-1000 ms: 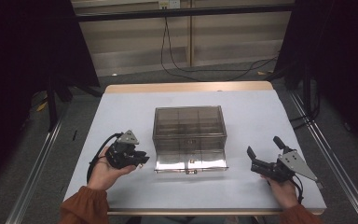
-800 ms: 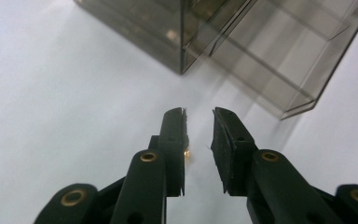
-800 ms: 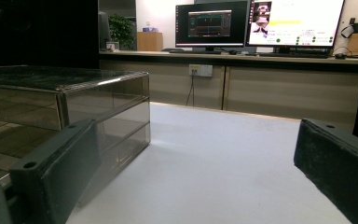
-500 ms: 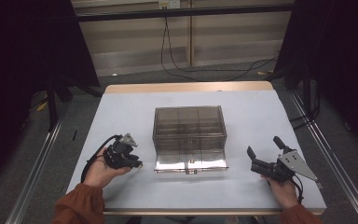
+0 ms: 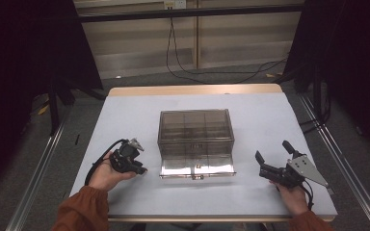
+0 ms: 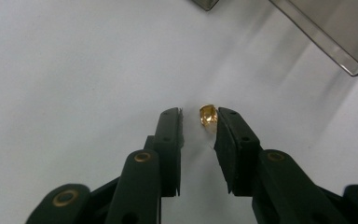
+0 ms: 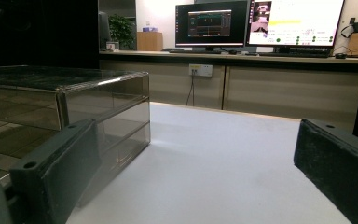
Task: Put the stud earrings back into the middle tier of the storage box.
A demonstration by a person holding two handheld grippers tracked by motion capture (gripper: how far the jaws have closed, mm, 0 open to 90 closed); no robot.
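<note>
Bead pickup beside the smoked drawer box

Bead: small amber-yellow faceted bead point(image 6: 208, 115) lies on the white table point(image 5: 270, 120), just beside the front left corner of the smoky translucent plastic drawer box point(image 5: 195, 134). Judgement: it looks hard, glossy and very light, so likely slippery and apt to skitter or pop out under a pinch; best taken across its two widest flat sides, fingers low to the table, squeezed gently.

Left gripper point(image 6: 198, 128), seen in its own view: fingers point(image 6: 170, 140) part open, gap a little wider than the bead. Bead sits at the tips, close against the right-hand finger, possibly touching it, cannot tell for sure; clear gap to the other finger. Not gripped yet. In the high view the left gripper point(image 5: 143, 170) is held low over the table, left of the box.

Right gripper point(image 5: 259, 163): fingers spread wide, holding nothing, hovering right of the box, well apart from it. Lowest drawer of the box looks pulled out toward the person.
</note>
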